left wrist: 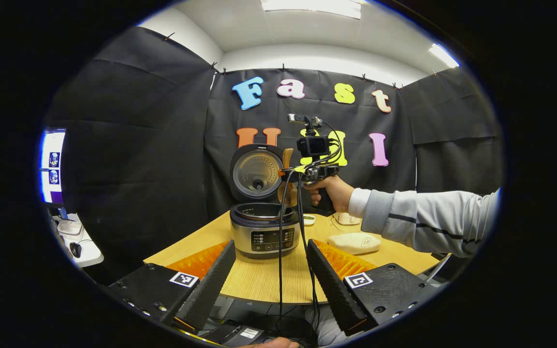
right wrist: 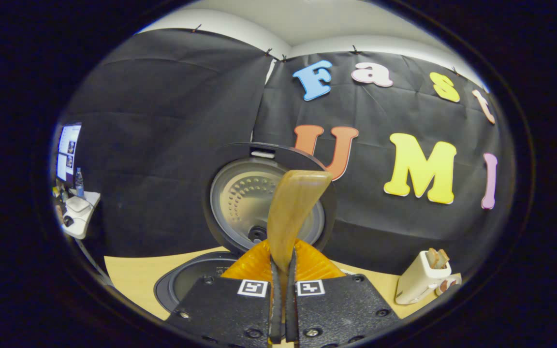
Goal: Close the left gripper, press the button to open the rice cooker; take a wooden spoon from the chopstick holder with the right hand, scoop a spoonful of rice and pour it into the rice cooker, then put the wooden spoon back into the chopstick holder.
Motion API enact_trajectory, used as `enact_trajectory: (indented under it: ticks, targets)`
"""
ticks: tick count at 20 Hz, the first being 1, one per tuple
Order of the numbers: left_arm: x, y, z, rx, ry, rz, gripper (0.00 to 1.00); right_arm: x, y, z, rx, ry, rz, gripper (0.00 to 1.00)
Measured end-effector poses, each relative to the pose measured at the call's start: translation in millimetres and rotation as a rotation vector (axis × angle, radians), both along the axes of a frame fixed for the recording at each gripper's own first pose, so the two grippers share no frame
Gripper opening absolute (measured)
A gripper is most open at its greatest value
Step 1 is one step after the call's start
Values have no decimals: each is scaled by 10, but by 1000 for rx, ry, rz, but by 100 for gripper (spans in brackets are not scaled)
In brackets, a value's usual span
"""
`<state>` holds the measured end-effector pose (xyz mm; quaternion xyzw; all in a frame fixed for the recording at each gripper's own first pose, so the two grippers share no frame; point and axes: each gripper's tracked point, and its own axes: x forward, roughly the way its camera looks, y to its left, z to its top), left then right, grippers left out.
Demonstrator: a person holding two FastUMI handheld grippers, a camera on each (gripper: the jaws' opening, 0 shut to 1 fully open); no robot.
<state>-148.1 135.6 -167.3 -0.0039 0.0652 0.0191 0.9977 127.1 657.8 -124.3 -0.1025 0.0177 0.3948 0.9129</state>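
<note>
- Left gripper view: the left claw (left wrist: 271, 270) is hanging wide open and empty, near the table (left wrist: 264, 282) edge. 1 rice cooker (left wrist: 264, 231) is standing beyond it with its lid (left wrist: 256, 172) up. Farther off, a hand (left wrist: 332, 192) is holding the right claw above the pot.
- Right gripper view: the right claw (right wrist: 283, 299) is pinching 1 wooden spoon (right wrist: 292, 212) by its handle, the bowl raised before the lid. The spoon is looking light, stiff and smooth, so a firm pinch low on the handle is suiting it. 1 chopstick holder (right wrist: 423, 278) is standing far right.
</note>
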Motion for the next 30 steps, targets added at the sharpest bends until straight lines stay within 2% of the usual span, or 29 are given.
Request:
enact_trajectory:
  ticks: [9, 13, 19, 26, 27, 30]
  targets:
    - [-36, -11, 51, -6, 1, -1, 95, -58, -206, 157, -8, -40, 8, 8]
    - [-31, -118, 89, 17, -2, -10, 94, 14, -531, 304, 9, -25, -5, 10]
    - [61, -336, 33, 36, 10, -37, 94, 282, -1489, 765, 68, -53, -81, 10]
    - [126, -637, 109, 44, -24, -69, 94, 811, -2865, 796, 84, -34, -261, 10]
    - [142, -655, 115, 45, -25, -70, 94, 877, -3048, 782, 85, -32, -290, 7]
    - [199, -755, 154, 45, -36, -70, 94, 1031, -3541, 733, 91, -36, -372, 10]
